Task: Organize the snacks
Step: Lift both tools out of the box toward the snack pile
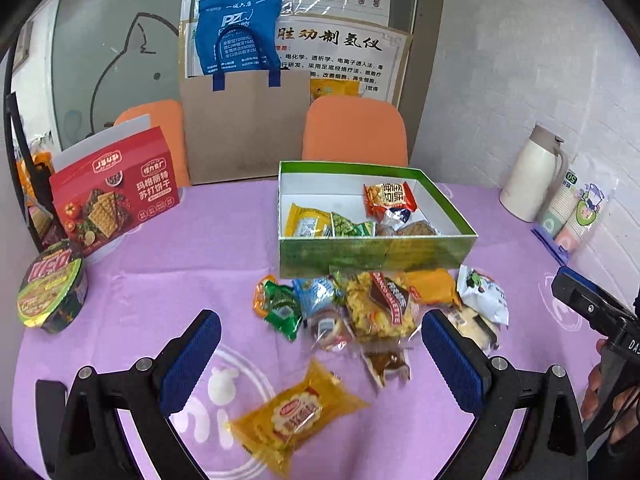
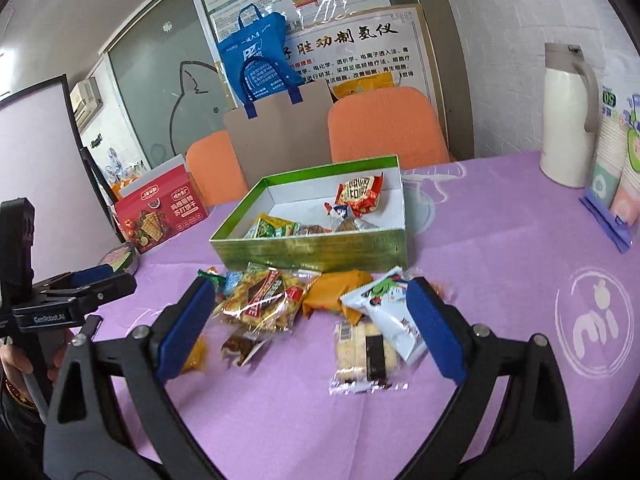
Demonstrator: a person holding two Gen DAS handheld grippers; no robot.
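Observation:
A green open box (image 1: pixel 372 252) (image 2: pixel 316 250) on the purple tablecloth holds several snack packets, among them a red one (image 1: pixel 388 196) (image 2: pixel 358 192). A pile of loose snacks (image 1: pixel 376 304) (image 2: pixel 264 296) lies in front of the box. A yellow packet (image 1: pixel 296 416) lies nearest, between the fingers of my left gripper (image 1: pixel 320 344), which is open and empty. My right gripper (image 2: pixel 310 312) is open and empty above the pile, with a white packet (image 2: pixel 390 312) and a clear-wrapped cake (image 2: pixel 364 354) beside its right finger.
A red cracker box (image 1: pixel 116 196) (image 2: pixel 160 216) and a noodle bowl (image 1: pixel 52 288) (image 2: pixel 120 262) stand at the left. A white thermos (image 1: pixel 532 176) (image 2: pixel 568 116) and a cup pack (image 1: pixel 576 216) (image 2: pixel 616 184) stand at the right. Orange chairs (image 1: pixel 356 128) and a paper bag (image 1: pixel 244 128) are behind the table.

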